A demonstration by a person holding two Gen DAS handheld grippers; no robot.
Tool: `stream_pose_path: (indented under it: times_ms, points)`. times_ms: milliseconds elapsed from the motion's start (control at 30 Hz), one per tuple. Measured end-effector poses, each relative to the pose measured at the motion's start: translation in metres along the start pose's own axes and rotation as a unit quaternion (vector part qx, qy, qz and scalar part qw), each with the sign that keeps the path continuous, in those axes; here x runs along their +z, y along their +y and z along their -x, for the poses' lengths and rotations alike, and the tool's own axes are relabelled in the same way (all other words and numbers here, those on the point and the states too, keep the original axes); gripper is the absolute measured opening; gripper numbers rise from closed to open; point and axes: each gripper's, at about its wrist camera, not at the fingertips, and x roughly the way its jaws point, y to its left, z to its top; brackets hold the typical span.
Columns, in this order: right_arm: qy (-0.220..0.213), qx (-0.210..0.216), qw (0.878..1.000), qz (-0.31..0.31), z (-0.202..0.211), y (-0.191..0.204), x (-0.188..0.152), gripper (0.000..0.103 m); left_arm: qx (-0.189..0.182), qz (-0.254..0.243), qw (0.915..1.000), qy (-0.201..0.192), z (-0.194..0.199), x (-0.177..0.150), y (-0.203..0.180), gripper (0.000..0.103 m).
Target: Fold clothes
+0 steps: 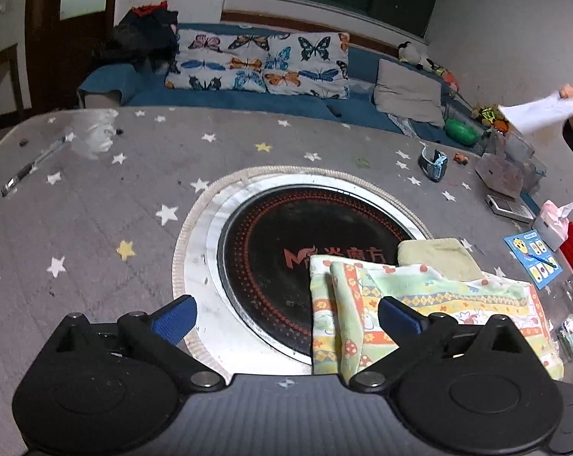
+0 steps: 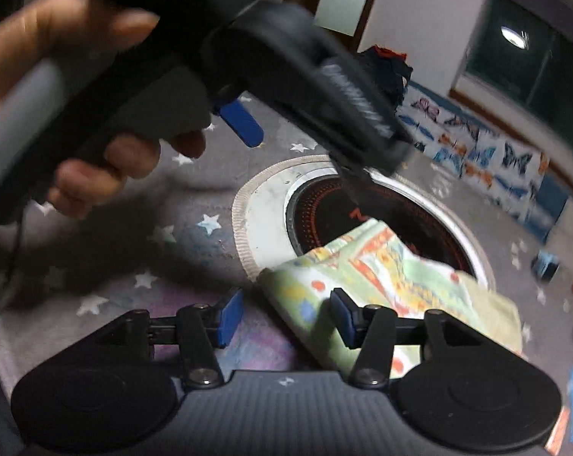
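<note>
left gripper (image 1: 286, 313) jaws wide apart, empty; right gripper (image 2: 286, 317) jaws apart, empty | folded pastel patterned cloth (image 1: 430, 304) on grey star-print tablecloth (image 1: 96, 209), overlapping round black hotplate (image 1: 286, 243)

Each gripper is matte black: the left gripper (image 1: 286, 317) and the right gripper (image 2: 286, 319) both have two round housings, jointed linkage arms with silver pivot screws, and blue ribbed pads (image 1: 174, 319). A ribbed grey body carries a small crosshair mark (image 1: 286, 383). A hand (image 2: 73, 114) wraps a grey-and-black handle; a thin black cable hangs from it.
</note>
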Motion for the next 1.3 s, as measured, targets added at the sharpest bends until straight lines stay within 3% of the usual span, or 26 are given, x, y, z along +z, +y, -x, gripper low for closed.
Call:
stream_pose_path:
  times_ms: [100, 267, 467, 667, 767, 833, 900, 1000, 1100, 1267, 1300]
  points:
    - [0.012, -0.019, 1.000, 0.012, -0.013, 0.006, 0.003, 0.045, -0.020, 0.028, 0.9989, 0.033, -0.007, 0.000, 0.007, 0.103]
    - [0.004, -0.019, 1.000, -0.022, -0.010, -0.007, 0.002, 0.014, -0.054, 0.109, 0.9900, 0.071, -0.022, -0.003, 0.021, 0.103]
    - [-0.050, -0.002, 0.993, -0.103, 0.019, -0.036, 0.003, 0.011, -0.093, 0.186, 0.9747, 0.082, -0.032, -0.006, 0.023, 0.103]
    - [-0.066, -0.002, 0.990, -0.124, 0.037, -0.044, -0.003, 0.011, -0.137, 0.234, 0.9563, 0.109, -0.049, -0.007, 0.005, 0.100]
    - [-0.073, -0.003, 0.988, -0.133, 0.045, -0.046, -0.005, 0.011, -0.155, 0.235, 0.9517, 0.122, -0.059, -0.012, -0.006, 0.078]
    - [-0.076, -0.003, 0.988, -0.137, 0.051, -0.046, -0.008, 0.011, -0.169, 0.238, 0.9474, 0.132, -0.065, -0.016, -0.009, 0.045]
    - [-0.076, 0.002, 0.987, -0.143, 0.056, -0.047, -0.012, 0.011, -0.174, 0.238, 0.9456, 0.137, -0.070, -0.020, -0.011, 0.020]
    - [-0.074, 0.011, 0.985, -0.157, 0.061, -0.050, -0.018, 0.012, -0.169, 0.233, 0.9481, 0.135, -0.071, -0.023, -0.012, 0.014]
    - [-0.073, 0.016, 0.980, -0.184, 0.070, -0.064, -0.030, 0.026, -0.159, 0.212, 0.9553, 0.131, -0.069, -0.022, -0.014, 0.013]
    - [-0.045, -0.056, 0.969, -0.235, 0.083, -0.115, -0.064, 0.027, -0.152, 0.194, 0.9609, 0.125, -0.066, -0.022, -0.016, 0.013]
    - [-0.036, -0.075, 0.966, -0.246, 0.083, -0.127, -0.072, 0.031, -0.150, 0.188, 0.9629, 0.123, -0.066, -0.022, -0.018, 0.013]
